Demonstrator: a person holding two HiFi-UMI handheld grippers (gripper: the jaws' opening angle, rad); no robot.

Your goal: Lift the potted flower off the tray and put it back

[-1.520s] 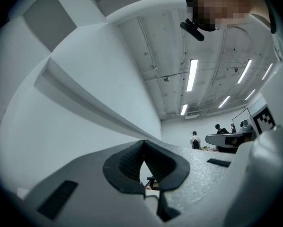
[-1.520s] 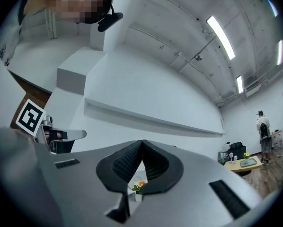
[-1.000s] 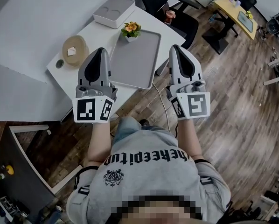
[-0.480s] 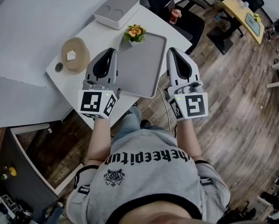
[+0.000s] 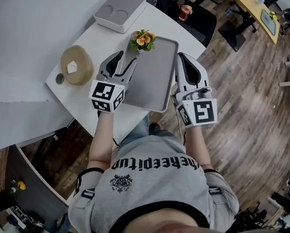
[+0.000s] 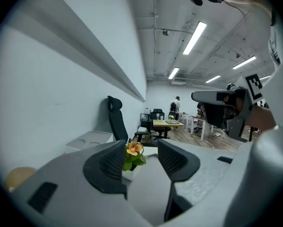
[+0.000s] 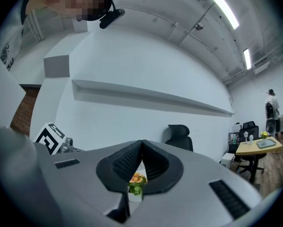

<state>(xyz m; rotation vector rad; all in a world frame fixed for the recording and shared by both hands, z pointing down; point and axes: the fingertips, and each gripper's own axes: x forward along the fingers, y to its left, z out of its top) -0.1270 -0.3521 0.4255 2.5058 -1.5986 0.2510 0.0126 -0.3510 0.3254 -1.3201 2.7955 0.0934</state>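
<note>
White worktop [image 5: 104,42] set against a pale wall, with wood-plank floor [image 5: 251,110] to the right and a dark office chair [image 5: 196,21] past the far corner. On the worktop's right half, a grey tray [image 5: 152,81] running up to the near edge. At the tray's far left corner, the potted flower [image 5: 143,40]: upright, orange blooms and green leaves over a small white pot, touched by neither tool. Over the tray's left edge, the left gripper [image 5: 127,61], aimed toward the pot but short of it, with jaws parted after just now opening, nothing between the pads, the blooms showing only beyond the gap. Just beside the tray's right edge, the right gripper [image 5: 180,58], well apart from the pot, clenched tip to tip on nothing. At the worktop's far corner, a white moulded box [image 5: 120,9]. Toward the left edge, a round tan dish [image 5: 76,64] holding a small white piece, and just beside it a small dark disc [image 5: 60,78].
</note>
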